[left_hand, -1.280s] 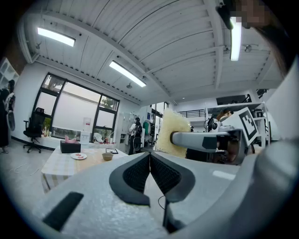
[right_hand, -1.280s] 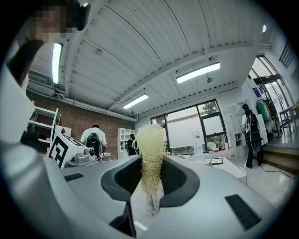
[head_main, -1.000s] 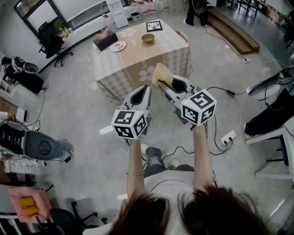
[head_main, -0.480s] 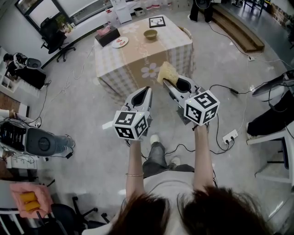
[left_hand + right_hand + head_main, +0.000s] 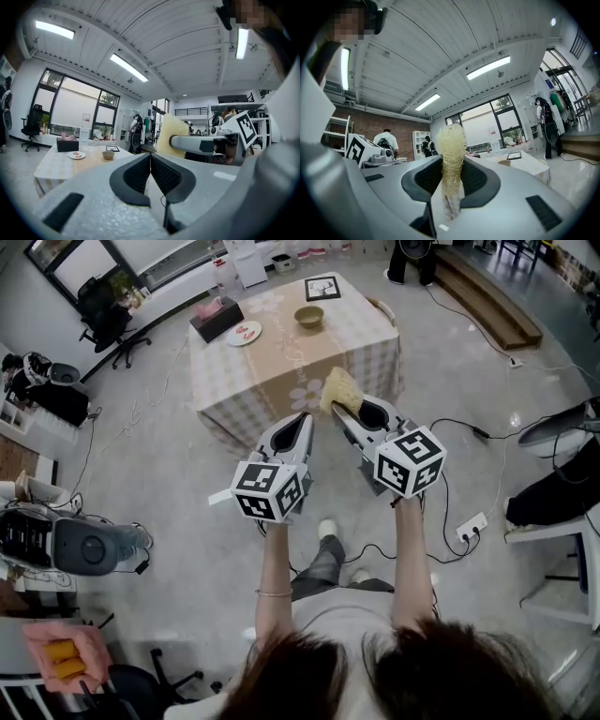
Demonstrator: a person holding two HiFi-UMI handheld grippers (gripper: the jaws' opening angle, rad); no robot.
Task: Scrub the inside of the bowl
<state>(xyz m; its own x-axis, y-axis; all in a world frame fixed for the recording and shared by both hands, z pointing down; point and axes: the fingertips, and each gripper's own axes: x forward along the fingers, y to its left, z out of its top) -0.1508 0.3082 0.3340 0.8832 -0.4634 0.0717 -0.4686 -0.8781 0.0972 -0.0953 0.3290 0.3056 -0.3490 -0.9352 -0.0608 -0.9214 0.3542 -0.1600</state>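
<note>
A plate [image 5: 243,333] lies beside a dark tissue box [image 5: 215,319] (pink tissue showing) on the checked table [image 5: 281,360].

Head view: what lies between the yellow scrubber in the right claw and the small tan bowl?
Only bare checked tablecloth separates yellow fibrous scrubber from small tan bowl, per head view.

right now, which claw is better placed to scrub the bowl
Right. The right claw is shut on the scrubbing pad; the left claw is shut and empty. The bowl sits on the table ahead of both.

Round tan bowl [image 5: 308,316] sat on checked-cloth table [image 5: 352,329] well ahead of left gripper [image 5: 302,418], fibrous yellow scrubber [image 5: 338,390] stood between right gripper's [image 5: 334,412] jaws beside it.
</note>
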